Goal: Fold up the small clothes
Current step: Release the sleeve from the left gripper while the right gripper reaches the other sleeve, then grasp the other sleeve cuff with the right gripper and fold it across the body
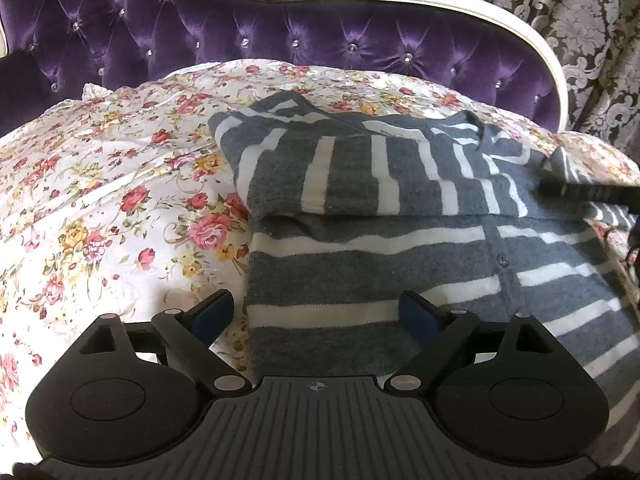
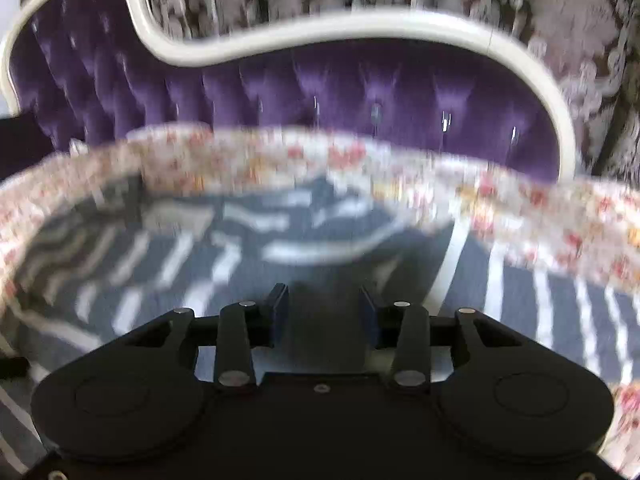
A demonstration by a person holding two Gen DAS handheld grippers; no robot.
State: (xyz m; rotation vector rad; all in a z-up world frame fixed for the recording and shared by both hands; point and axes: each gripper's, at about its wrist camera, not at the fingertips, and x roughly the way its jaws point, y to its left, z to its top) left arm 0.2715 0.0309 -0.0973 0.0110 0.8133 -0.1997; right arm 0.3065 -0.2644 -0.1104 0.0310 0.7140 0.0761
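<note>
Lying on the bed's flowery cover (image 1: pixel 100 184) is a grey cardigan (image 1: pixel 360 248) with white stripes. One part of it is folded over on top, so its stripes run up and down, while the stripes underneath run sideways. A small button (image 1: pixel 502 257) shows on the lower part.

The left claw (image 1: pixel 318 314) hangs just above the near edge of the cardigan. Its jaws stand wide apart and nothing is pinched between them — one finger sits over the flowery cover and the other over the grey knit.

The right claw (image 2: pixel 324 308) is over the cardigan (image 2: pixel 200 264) too, on the other side. Its picture is very blurry. The jaws stand about halfway apart with grey cloth seen between them, but whether the pads press on it cannot be told. In the left view a dark finger of it pokes in from the right edge, low over the folded part.

Behind the bed stands a purple padded headboard (image 1: pixel 240 40) with a white frame — and patterned curtains (image 1: pixel 580 32) behind that.
</note>
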